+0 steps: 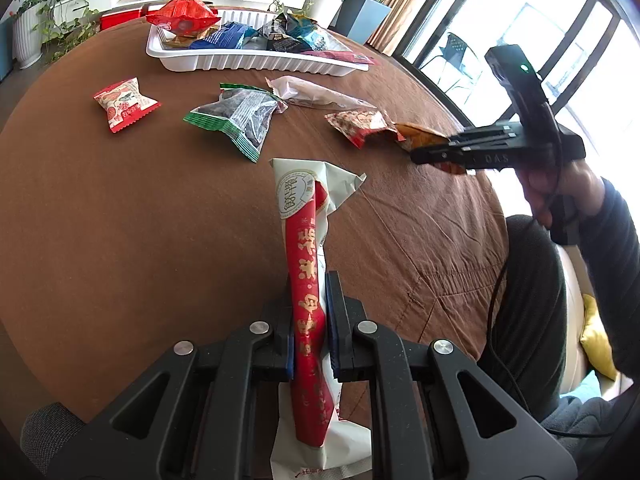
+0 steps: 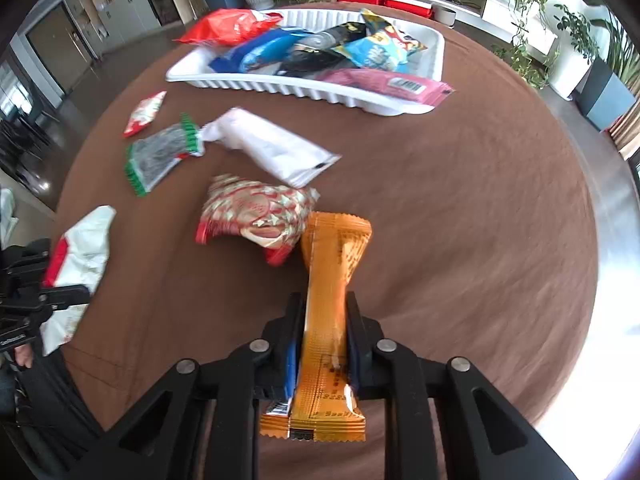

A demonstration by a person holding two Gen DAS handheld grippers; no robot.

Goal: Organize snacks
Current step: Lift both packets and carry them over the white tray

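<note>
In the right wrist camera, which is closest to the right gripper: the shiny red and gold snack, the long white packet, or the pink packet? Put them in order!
From the right gripper, which grips an orange packet:
1. Red and gold snack, just ahead, a little left, beside the orange packet's far end.
2. Long white packet, farther ahead in the table's middle.
3. Pink packet, farthest, at the white tray's near right edge.

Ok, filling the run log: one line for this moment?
left gripper: shut on red-and-white packet | right gripper: shut on orange packet | white tray: part-filled | loose snacks on table: four
</note>
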